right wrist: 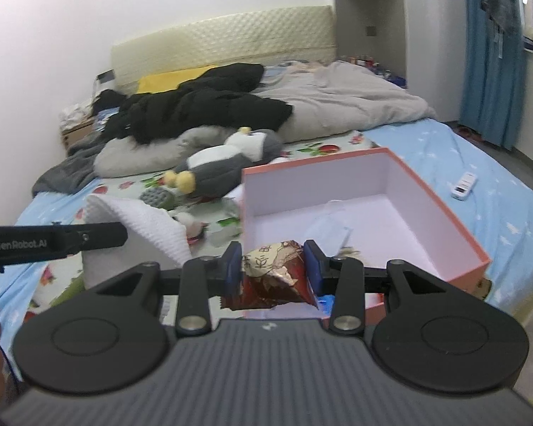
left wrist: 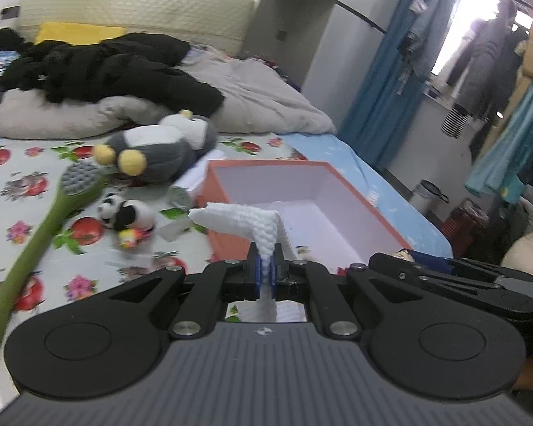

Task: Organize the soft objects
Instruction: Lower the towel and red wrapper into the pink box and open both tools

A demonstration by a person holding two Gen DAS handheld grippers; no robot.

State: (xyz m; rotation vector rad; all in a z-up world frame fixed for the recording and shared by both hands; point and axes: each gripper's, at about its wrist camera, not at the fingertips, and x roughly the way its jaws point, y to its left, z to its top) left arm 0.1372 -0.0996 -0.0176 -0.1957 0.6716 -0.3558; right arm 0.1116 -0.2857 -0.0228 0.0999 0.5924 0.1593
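Note:
My left gripper (left wrist: pixel 265 266) is shut on a white waffle-knit cloth (left wrist: pixel 247 225), which sticks up and folds over in front of the orange box (left wrist: pixel 227 241). In the right wrist view the same cloth (right wrist: pixel 142 227) hangs at the left beside the left gripper's black arm. My right gripper (right wrist: pixel 274 261) is shut on a crumpled red-brown snack packet (right wrist: pixel 275 273), just before the box's near corner (right wrist: pixel 472 266). A light blue face mask (right wrist: pixel 328 232) lies inside the box. A grey penguin plush (left wrist: pixel 160 145) and a small panda plush (left wrist: pixel 126 213) lie on the bed.
A green long-handled brush (left wrist: pixel 42 227) lies left of the plushes on the fruit-print sheet. A black jacket (left wrist: pixel 113 67) and grey duvet (left wrist: pixel 259 96) cover the far bed. A white remote (right wrist: pixel 463 184) lies right of the box. Blue curtain and hanging clothes stand at the right.

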